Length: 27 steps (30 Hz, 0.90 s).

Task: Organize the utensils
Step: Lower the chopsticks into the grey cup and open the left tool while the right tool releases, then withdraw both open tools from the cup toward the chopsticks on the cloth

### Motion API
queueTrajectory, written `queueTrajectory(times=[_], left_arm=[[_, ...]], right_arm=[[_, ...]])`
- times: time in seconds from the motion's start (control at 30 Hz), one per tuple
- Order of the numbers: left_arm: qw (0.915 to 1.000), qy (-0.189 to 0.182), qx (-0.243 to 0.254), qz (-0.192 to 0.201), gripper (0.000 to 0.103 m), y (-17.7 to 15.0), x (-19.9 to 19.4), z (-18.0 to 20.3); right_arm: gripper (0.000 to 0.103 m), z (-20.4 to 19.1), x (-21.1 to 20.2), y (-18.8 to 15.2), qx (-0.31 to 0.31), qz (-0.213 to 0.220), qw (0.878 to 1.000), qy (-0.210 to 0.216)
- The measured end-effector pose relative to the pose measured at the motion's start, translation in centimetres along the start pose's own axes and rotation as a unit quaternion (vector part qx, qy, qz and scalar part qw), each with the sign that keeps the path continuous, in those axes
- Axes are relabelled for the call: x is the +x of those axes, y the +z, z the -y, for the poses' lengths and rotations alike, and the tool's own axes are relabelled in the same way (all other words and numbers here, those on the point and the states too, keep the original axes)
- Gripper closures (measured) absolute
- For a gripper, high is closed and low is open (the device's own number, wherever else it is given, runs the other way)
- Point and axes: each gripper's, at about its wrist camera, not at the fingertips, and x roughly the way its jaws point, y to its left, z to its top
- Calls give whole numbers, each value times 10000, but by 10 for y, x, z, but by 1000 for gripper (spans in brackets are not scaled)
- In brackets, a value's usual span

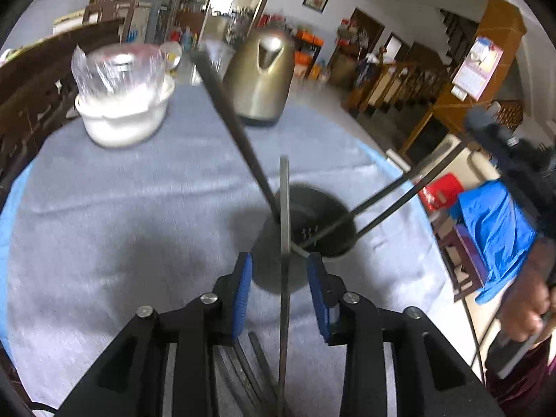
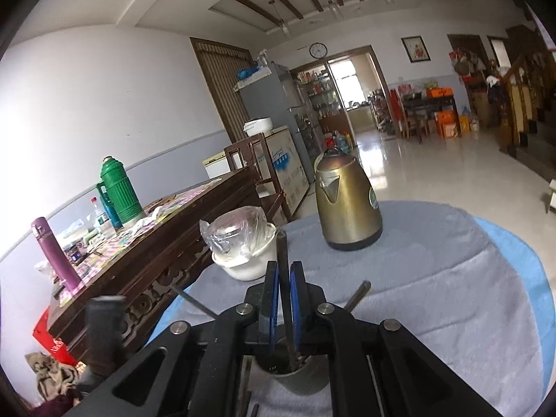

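A dark round utensil holder (image 1: 312,222) stands on the grey cloth and holds several long dark utensils that lean outward. My left gripper (image 1: 279,264) is open just in front of it; a thin upright utensil (image 1: 284,208) passes between its blue pads without being held. More utensils (image 1: 250,358) lie on the cloth under the left gripper. In the right wrist view my right gripper (image 2: 284,271) is shut on a dark utensil handle (image 2: 283,253) that stands up from the holder (image 2: 295,375) right below it.
A gold kettle (image 1: 260,80) and a white bowl holding a plastic-wrapped glass cup (image 1: 121,104) stand at the table's far side; they also show in the right wrist view, kettle (image 2: 347,205) and bowl (image 2: 243,246). A dark wooden table (image 2: 166,236) with flasks stands left.
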Motion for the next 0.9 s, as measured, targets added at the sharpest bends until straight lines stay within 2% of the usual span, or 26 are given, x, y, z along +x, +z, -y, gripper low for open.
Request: queueTrajectory(times=[0.03,0.13,0.2,0.27,0.33,0.43,0.47,0.53,0.67,0.73,0.8,0.9], left_arm=[[10000,-5,-15,-63,65,-4,3,0],[9998,-38,20,-188,65,-11,10,2],[9997,-16,54,-255,65,-14,16,4],[9995,-3,93,-288,65,-18,20,6],[9994,32,159,-296,65,-18,22,6],[9994,81,194,-270,86,-16,26,6],[9994,101,191,-262,92,-16,28,6],[9996,103,200,-187,96,-16,27,8],[9989,157,396,188,97,-15,7,19],[9981,143,480,359,97,-12,-6,26],[9969,112,508,595,97,-5,-22,32],[9921,27,386,1197,97,12,-52,38]], right_arm=[[91,2,-5,-1,59,8,10000,27],[73,11,-20,-7,288,177,9991,263],[38,19,-34,-12,513,405,9970,404],[38,26,-50,-18,657,706,9942,474],[38,30,-60,-26,726,796,9933,417],[38,42,-73,-43,789,811,9933,240],[39,48,-74,-52,796,702,9943,127],[40,58,-72,-63,866,482,9951,17],[41,71,-64,-89,911,30,9956,-216],[41,73,-60,-101,886,-156,9957,-202],[41,71,-54,-111,860,-324,9957,-139],[41,67,-48,-125,819,-524,9953,-17]])
